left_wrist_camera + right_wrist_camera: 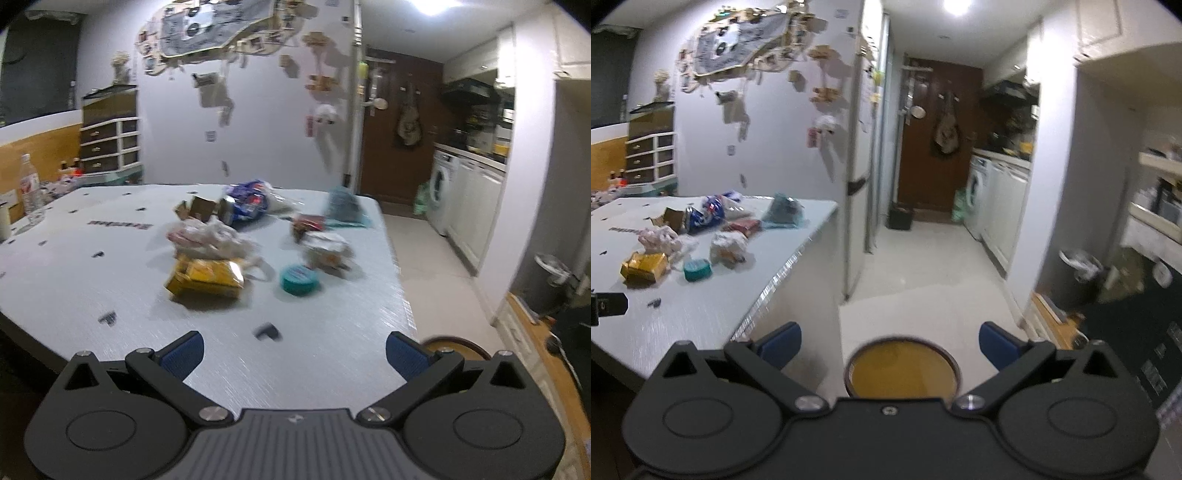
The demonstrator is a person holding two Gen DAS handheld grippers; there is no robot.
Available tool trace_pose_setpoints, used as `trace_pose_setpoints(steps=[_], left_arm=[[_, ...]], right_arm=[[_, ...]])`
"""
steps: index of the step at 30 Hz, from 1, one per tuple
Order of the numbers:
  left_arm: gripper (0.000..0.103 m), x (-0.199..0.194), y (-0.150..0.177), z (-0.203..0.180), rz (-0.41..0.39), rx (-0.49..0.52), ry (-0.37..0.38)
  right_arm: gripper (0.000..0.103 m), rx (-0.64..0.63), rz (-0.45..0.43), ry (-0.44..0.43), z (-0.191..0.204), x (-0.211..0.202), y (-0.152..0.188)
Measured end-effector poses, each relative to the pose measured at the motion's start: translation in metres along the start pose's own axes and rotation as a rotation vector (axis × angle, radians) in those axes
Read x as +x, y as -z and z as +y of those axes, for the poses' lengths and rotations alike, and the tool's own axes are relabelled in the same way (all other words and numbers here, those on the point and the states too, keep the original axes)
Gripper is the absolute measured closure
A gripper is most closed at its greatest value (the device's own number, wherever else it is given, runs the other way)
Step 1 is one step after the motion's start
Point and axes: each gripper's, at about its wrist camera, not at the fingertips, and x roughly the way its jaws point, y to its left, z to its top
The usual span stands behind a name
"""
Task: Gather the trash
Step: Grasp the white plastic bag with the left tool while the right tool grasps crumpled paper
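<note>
**Nearly at the table: both tongs spread wide, trash waiting, bin below**

Left wrist view: the left gripper (294,354) hovers above the near part of a pale table (92,295), its blue-padded fingers (184,350) released wide with nothing between them. The trash lies in a loose cluster around the middle of the table, well ahead of the fingers. Nearest are a crumpled yellow packet (205,278) and a round teal lid (300,280). Behind them sit a white plastic bag (210,238), a crumpled wrapper (327,247), a torn cardboard box (195,208), a blue snack bag (247,201) and a teal pouch (343,206). A water bottle (30,188) stands apart at the far left edge. The picture is blurred, so finer detail cannot be made out.

Right wrist view: the right gripper (890,347) is off the table's right side, above the floor, also spread open and empty. Directly beneath it is a round bin (903,369) with a yellowish inside. The same trash cluster shows on the table to the left.

Judging from this, the step in hand is reaching for a first piece. It would likely go best if the left gripper took a near item, such as the yellow packet, came down with the fingers straddling it, and closed firmly before lifting toward the bin.
</note>
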Motion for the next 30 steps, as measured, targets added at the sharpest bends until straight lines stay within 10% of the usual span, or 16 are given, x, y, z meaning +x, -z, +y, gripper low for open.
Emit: trace_pose_setpoints(steps=[24,30], left_arm=[[0.000,0.145,-0.095,0.092,0.033,0.028,-0.067],[0.000,0.187,-0.126,0.121,0.139,-0.157,-0.031]], right_arm=[[0.000,0.012,-0.049,-0.513,0.122,0.202,-0.100],[0.000,-0.040,0.033,-0.537,0.157,0.248,-0.108]])
